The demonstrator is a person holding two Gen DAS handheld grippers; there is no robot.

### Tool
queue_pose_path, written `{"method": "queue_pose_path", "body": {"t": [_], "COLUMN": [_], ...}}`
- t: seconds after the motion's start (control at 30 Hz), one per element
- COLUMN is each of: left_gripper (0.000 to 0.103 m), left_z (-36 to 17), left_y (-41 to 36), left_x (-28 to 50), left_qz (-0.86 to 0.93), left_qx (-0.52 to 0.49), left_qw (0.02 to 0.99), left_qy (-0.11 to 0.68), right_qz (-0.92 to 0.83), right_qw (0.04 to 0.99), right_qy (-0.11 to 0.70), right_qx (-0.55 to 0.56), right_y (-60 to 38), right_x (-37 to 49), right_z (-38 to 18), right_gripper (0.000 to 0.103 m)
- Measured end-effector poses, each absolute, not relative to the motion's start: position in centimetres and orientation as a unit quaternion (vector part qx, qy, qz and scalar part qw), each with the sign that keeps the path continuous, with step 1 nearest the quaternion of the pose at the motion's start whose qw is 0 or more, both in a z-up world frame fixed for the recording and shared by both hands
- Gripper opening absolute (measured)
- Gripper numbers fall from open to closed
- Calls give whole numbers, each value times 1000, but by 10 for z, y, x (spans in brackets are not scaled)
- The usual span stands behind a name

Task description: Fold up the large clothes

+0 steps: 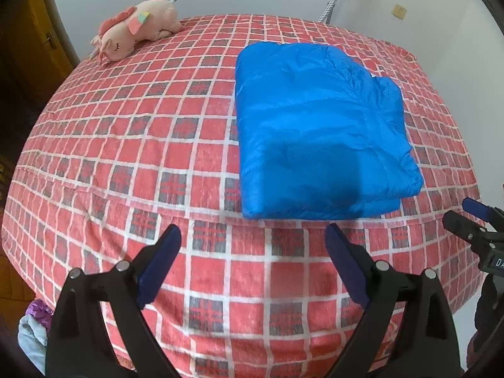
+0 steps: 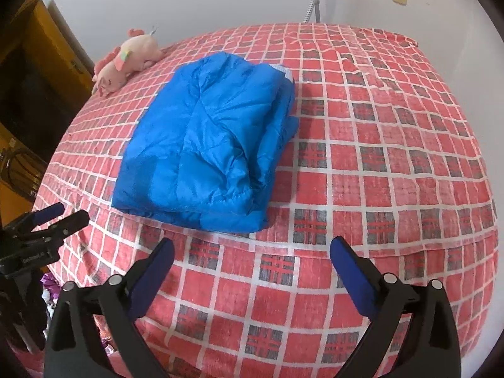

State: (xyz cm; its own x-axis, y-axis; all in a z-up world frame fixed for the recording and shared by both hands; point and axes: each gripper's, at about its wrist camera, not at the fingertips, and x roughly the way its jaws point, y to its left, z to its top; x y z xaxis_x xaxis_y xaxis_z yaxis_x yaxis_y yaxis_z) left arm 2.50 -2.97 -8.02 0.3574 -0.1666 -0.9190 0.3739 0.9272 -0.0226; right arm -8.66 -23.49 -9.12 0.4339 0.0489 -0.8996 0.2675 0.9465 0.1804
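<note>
A blue padded jacket lies folded into a thick rectangle on the bed, near its front edge; it also shows in the right wrist view. My left gripper is open and empty, held in front of the bed edge just below the jacket. My right gripper is open and empty, also in front of the bed edge, below the jacket's right corner. Each gripper shows in the other's view: the right one at the far right, the left one at the far left. Neither touches the jacket.
The bed has a red checked cover, also in the right wrist view. A pink plush unicorn lies at the back left, also seen from the right. A wooden door stands left. Loose clothes lie on the floor.
</note>
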Motion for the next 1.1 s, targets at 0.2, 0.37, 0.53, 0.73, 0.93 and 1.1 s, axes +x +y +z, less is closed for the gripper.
{"method": "queue_pose_path", "body": {"t": [0.2, 0.37, 0.53, 0.73, 0.93, 1.1], "left_gripper": [91, 91, 91, 91, 91, 91], "left_z": [-69, -66, -65, -66, -66, -66], "left_y": [-34, -32, -31, -30, -29, -29], "left_x": [16, 14, 11, 11, 11, 11], "left_qz": [-164, -160, -155, -152, -149, -149], "left_qx": [106, 105, 113, 118, 117, 116], "left_qw": [820, 820, 821, 820, 821, 821], "left_qy": [538, 539, 538, 539, 538, 539], "right_qz": [-72, -65, -65, -62, -61, -59], "right_qw": [826, 829, 834, 834, 833, 833], "right_qy": [539, 535, 529, 529, 531, 531], "right_qx": [150, 150, 143, 145, 144, 145], "right_y": [-233, -230, -228, -227, -227, -227], "right_x": [-91, -95, -97, -97, -98, -99], "right_z": [-86, -79, -73, -71, -73, -73], "right_gripper": [99, 99, 99, 99, 99, 99]}}
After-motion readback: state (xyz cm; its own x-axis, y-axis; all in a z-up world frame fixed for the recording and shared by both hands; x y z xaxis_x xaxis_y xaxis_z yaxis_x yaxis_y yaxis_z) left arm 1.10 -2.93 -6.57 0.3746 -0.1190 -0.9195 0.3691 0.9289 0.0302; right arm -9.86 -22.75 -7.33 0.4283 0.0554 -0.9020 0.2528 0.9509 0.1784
